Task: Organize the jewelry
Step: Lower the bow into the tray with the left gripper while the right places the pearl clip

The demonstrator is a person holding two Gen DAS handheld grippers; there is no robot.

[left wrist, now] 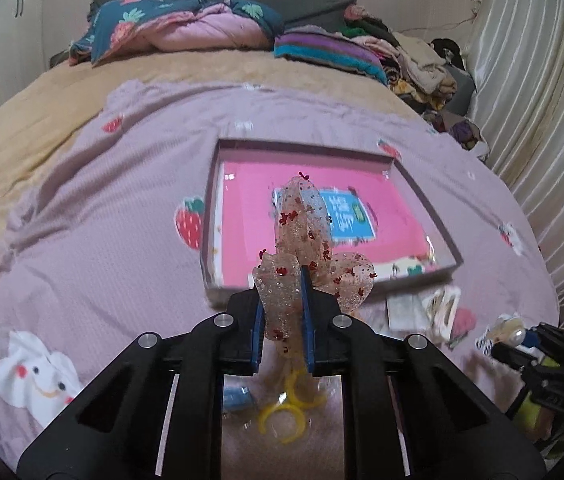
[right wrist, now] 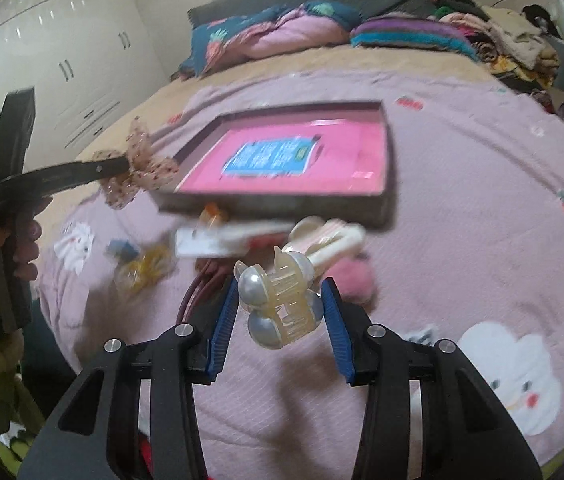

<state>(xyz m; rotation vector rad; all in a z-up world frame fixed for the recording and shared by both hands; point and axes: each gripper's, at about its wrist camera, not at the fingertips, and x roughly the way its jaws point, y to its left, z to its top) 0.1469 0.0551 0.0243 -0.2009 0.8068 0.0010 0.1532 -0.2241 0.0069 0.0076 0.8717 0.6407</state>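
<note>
Gripping a sheer peach glitter-mesh bow [left wrist: 301, 248], the left gripper [left wrist: 283, 320] held it clamped above the shallow pink-lined tray's [left wrist: 218, 184] near edge for loading; the right gripper [right wrist: 280, 312] pinched a pearl-studded cream claw clip [right wrist: 278, 304] clear of the bedspread [right wrist: 461, 220].

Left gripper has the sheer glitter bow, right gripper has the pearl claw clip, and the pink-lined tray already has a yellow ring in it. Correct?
Not quite. The pink-lined tray holds no jewelry; the yellow ring lies on the bedspread, as the left wrist view shows. Otherwise right: left gripper holds the sheer glitter bow, right gripper the pearl claw clip.
</note>
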